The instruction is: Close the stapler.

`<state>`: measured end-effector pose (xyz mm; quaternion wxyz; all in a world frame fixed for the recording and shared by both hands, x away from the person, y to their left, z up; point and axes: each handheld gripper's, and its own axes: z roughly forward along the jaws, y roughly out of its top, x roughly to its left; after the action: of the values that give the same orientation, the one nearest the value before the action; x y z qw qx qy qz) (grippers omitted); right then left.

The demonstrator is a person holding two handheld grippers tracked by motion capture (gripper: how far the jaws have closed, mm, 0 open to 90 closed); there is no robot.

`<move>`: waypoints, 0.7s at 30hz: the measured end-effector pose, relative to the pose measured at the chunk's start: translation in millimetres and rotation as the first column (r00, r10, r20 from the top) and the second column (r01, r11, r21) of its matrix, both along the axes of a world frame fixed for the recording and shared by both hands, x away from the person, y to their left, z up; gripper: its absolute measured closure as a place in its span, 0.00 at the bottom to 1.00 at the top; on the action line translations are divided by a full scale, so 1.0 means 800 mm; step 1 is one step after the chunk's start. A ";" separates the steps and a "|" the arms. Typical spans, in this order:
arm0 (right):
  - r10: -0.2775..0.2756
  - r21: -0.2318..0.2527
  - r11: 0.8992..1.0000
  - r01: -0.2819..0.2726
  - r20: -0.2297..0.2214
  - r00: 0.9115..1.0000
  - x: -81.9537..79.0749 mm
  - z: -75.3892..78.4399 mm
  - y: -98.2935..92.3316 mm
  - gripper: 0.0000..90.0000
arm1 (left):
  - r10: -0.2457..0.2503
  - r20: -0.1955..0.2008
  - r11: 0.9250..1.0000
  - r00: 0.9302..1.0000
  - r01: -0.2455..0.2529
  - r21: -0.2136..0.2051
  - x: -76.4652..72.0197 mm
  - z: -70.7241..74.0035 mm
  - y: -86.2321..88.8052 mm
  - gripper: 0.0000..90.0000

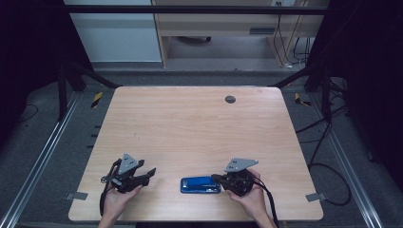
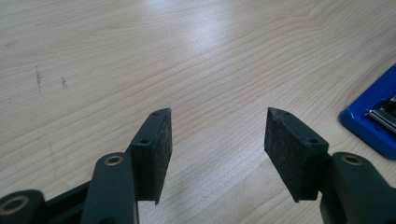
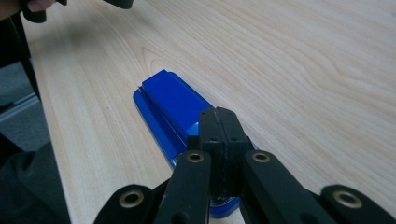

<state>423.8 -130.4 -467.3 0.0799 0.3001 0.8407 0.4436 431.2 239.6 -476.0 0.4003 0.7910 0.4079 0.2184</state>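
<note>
Near the front edge of a wooden table [image 1: 190, 123], a blue stapler [image 1: 200, 185] lies flat, its length running left to right, between the person's two hands.

At its right end sits the right gripper [image 1: 219, 179], held in the right hand [image 1: 250, 198]. From the right gripper view, its two black jaws are pressed fully together, pad against pad, with nothing between them. Their tips [image 3: 219, 122] sit over the near end of the stapler [image 3: 173, 100], which stretches away from the camera toward the far left; whether the tips touch the stapler cannot be told.

To the left of the stapler, and apart from it, the left gripper [image 1: 149, 172] rests low over the table in the left hand [image 1: 115, 199], pointing right toward the stapler. From the left gripper view, its jaws stand wide apart, and bare wood [image 2: 140, 60] shows between them [image 2: 218, 114]. They hold nothing. A corner of the stapler [image 2: 371, 116] shows at the right edge of that view, well clear of the jaws.

Farther back on the table, near its far edge, is a small round dark cable hole [image 1: 230, 99]. Grey floor and cables surround the table.
</note>
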 end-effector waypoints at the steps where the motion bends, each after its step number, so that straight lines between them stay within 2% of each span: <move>1: -0.003 0.000 1.000 0.003 0.006 1.000 -0.001 0.000 0.001 1.00 | 0.000 0.000 1.000 1.000 0.000 0.000 0.000 0.000 0.000 0.47; 7: -0.001 0.003 1.000 0.001 -0.003 1.000 0.000 0.000 0.000 1.00 | 0.003 -0.001 1.000 1.000 -0.003 -0.004 0.000 0.000 0.001 0.46; 9: -0.007 0.010 1.000 0.007 0.011 1.000 0.000 0.000 0.000 1.00 | 0.003 0.001 1.000 1.000 -0.003 -0.004 0.000 0.001 0.002 0.46; 10: -0.001 0.030 1.000 0.000 0.027 1.000 0.000 0.002 0.000 1.00 | 0.003 0.003 1.000 1.000 -0.003 -0.005 0.000 0.001 0.002 0.46; 11: -0.005 0.064 0.998 0.004 0.024 1.000 0.000 0.004 -0.001 0.94 | 0.004 0.001 1.000 1.000 -0.004 -0.009 0.000 0.001 0.002 0.46; 13: -0.027 0.027 0.999 0.026 0.027 0.999 0.001 0.008 -0.001 0.92 | 0.004 -0.001 1.000 1.000 -0.004 -0.007 0.001 0.000 0.002 0.46; 16: -0.038 0.050 0.998 0.036 0.040 0.998 0.001 0.011 -0.004 0.88 | -0.002 -0.001 1.000 1.000 0.002 -0.006 0.000 0.000 0.001 0.46; 21: -0.100 0.078 0.993 0.094 0.077 0.992 0.005 0.019 -0.020 0.77 | 0.002 -0.002 1.000 1.000 -0.002 -0.010 0.001 0.000 0.001 0.45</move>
<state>427.6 -146.6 -452.2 0.1239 0.3251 0.8042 0.4820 431.7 240.6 -475.7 0.4037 0.7889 0.4100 0.2159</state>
